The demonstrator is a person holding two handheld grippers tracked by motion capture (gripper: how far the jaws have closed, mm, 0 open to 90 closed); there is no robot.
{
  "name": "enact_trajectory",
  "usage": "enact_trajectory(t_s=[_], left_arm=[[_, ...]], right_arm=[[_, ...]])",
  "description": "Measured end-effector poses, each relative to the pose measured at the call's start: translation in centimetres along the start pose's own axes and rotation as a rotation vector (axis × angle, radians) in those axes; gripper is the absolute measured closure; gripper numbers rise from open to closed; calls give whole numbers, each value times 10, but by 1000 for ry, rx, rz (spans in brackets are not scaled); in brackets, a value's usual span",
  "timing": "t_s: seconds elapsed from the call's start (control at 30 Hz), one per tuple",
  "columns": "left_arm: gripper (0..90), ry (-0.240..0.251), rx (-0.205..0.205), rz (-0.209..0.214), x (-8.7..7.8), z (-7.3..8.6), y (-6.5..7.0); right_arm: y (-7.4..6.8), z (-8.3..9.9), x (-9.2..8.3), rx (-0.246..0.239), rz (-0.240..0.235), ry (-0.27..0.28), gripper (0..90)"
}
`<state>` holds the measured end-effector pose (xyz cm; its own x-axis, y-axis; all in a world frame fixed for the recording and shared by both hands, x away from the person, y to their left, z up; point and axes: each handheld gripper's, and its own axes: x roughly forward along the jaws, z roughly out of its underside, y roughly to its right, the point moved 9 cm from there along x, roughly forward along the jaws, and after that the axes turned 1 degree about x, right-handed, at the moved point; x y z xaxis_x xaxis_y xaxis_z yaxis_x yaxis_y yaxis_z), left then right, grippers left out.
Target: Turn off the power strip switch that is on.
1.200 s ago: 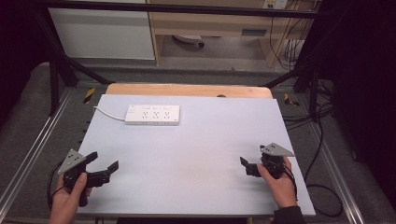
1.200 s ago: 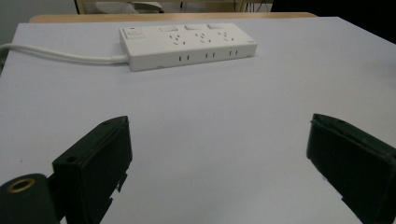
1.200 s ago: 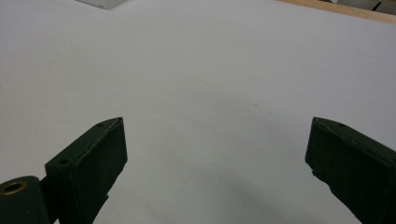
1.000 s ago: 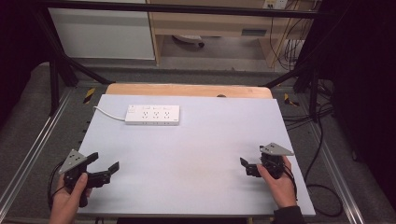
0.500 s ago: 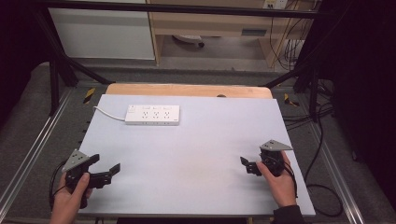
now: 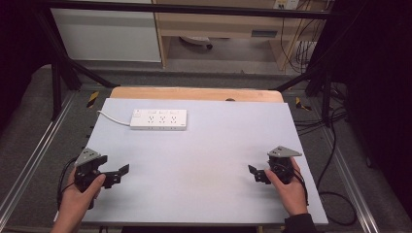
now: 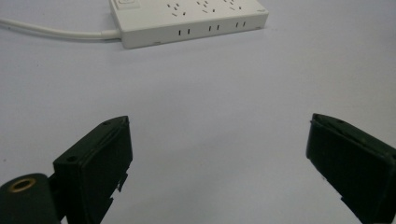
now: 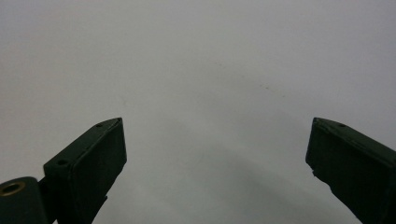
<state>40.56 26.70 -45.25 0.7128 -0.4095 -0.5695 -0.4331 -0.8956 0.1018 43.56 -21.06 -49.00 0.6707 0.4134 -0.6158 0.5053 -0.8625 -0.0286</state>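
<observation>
Dim room w/ grey floor (image 6: 34,121), white cabinet (image 6: 107,34), wood shelf (image 6: 223,24) behind.

Bright, even light on the table (image 6: 204,160) at centre frame, corners falling to black. In the right gripper view, a soft shadow pools at the bottom; the close jaws look slightly blurred.

A pale grey worktop (image 6: 204,170) carries a white power strip (image 6: 159,119) lying flat near its far left part, its white cord (image 6: 112,117) running off toward the left edge. A wooden board (image 6: 194,93) shows along the far edge of the worktop. Beyond it stand a white cabinet (image 6: 107,34) and a wooden shelf unit (image 6: 223,24). Black cables (image 6: 335,141) trail on the floor at the right.
</observation>
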Motion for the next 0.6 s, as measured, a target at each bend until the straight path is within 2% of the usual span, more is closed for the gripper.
enact_trajectory(t_s=[0.23,0.37,0.6], left_arm=[[75,-15,9,-2,12,-20,-2],[79,-17,14,-24,20,-30,-7],[81,-43,13,-2,36,-46,-9]], right_arm=[[-2,2,1,-9,-2,-11,55],[-4,1,-1,-11,-2,-3,58],[-1,-1,-4,8,15,14,60]])
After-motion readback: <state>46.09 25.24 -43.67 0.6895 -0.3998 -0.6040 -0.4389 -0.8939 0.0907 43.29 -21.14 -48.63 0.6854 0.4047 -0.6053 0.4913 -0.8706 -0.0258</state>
